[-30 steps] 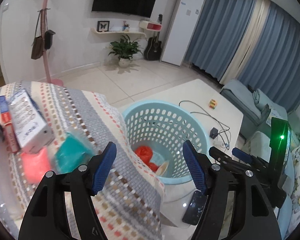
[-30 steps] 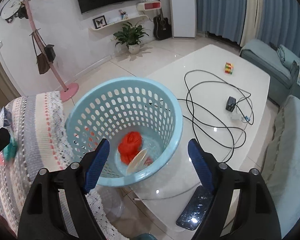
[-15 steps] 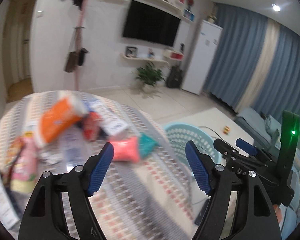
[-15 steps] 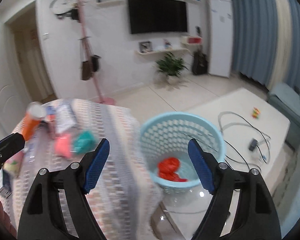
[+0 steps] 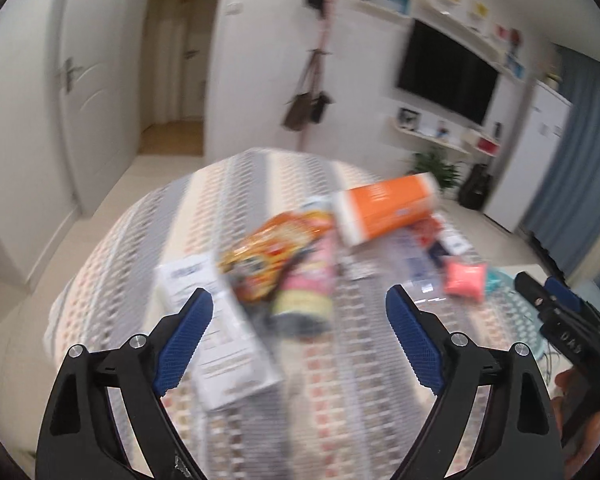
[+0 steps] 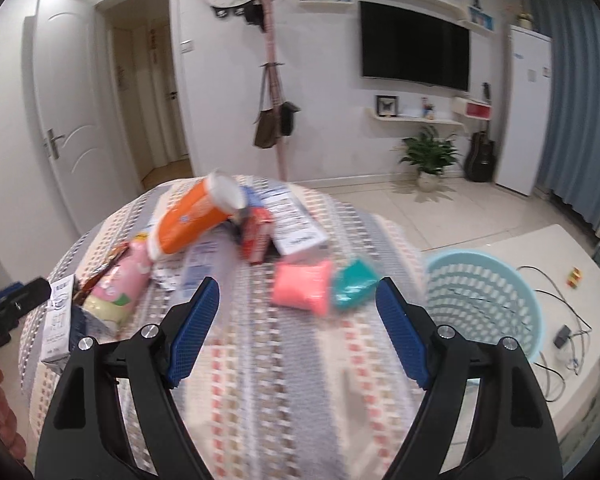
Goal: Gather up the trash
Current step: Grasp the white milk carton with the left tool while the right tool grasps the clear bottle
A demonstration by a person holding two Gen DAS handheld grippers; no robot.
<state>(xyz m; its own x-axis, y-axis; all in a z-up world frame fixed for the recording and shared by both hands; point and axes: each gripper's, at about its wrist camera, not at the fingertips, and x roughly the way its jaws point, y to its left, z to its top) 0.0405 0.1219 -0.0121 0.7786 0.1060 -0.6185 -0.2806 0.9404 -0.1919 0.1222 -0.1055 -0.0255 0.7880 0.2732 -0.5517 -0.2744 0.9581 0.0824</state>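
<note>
Both empty: left gripper [image 5: 299, 344] jaws just widening, right gripper [image 6: 298, 330] spread. Snatching from the stacked trash pile [image 6: 204, 240] risks toppling the orange tube [image 6: 188, 220] off the worktop [image 6: 300, 380].

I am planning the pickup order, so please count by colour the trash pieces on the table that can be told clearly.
Orange: 1 (orange tube)
Pink: 2 (pink pouch, pink bottle)
Teal: 1 (teal pouch)
Red: 1 (red carton)
White: 2 (white box, white carton)
Total: 7; the blurred pieces between them are not counted.
</note>
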